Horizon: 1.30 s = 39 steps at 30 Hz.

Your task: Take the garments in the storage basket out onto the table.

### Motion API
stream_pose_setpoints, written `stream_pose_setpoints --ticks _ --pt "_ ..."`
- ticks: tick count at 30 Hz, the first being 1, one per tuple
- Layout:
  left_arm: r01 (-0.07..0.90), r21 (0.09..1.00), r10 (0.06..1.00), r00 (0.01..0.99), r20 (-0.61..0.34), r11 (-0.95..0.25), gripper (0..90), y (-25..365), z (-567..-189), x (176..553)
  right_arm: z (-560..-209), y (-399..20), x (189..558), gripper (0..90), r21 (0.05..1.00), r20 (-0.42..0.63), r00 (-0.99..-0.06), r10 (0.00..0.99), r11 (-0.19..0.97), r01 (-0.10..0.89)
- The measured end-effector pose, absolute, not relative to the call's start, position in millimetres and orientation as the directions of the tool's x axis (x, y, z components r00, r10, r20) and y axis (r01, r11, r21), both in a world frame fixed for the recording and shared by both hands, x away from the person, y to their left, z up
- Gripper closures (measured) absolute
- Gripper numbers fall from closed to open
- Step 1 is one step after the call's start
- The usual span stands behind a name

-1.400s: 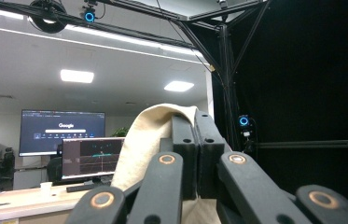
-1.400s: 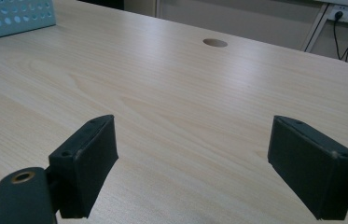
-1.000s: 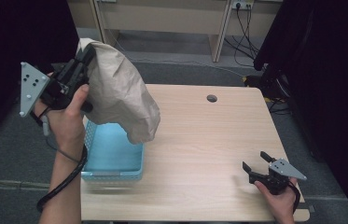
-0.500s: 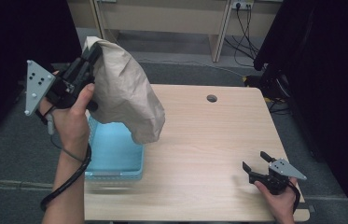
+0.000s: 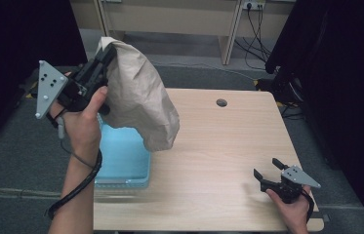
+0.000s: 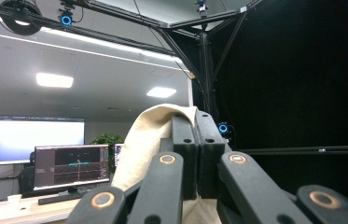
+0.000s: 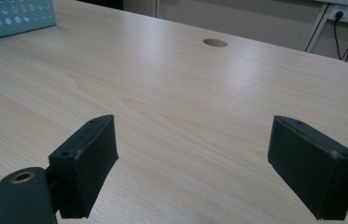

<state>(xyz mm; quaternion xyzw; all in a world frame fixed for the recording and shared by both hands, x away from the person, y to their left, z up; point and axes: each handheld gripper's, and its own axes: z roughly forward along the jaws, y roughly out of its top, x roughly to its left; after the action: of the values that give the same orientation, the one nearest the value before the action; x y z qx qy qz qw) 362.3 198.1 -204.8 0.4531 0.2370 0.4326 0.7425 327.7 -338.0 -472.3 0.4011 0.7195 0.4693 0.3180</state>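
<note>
Left gripper [image 5: 105, 57] is hanging up at approx 10 o'clock off the counter [image 5: 228, 146], jaws clenching the top edge of a beige cloth [image 5: 138, 97]. Same pinch is showing in the left gripper view [image 6: 195, 130], fabric [image 6: 148, 140] draping down beside the jaws. Cloth is dangling w/ its low end over the light-blue basket [image 5: 121, 158] at 8 o'clock. Right gripper [image 5: 267, 173] is sitting at 5 o'clock on the counter, jaws released, nothing btwn them [image 7: 192, 158].
</note>
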Motion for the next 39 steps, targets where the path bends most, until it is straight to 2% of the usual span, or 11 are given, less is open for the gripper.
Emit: stream_pose_setpoints --ticks 39 --pt "-0.406 0.880 0.809 0.587 0.043 0.247 89.6 156.4 -202.9 370.8 -472.3 -338.4 328.0 16.7 0.930 -0.076 -0.477 0.876 0.234 0.282"
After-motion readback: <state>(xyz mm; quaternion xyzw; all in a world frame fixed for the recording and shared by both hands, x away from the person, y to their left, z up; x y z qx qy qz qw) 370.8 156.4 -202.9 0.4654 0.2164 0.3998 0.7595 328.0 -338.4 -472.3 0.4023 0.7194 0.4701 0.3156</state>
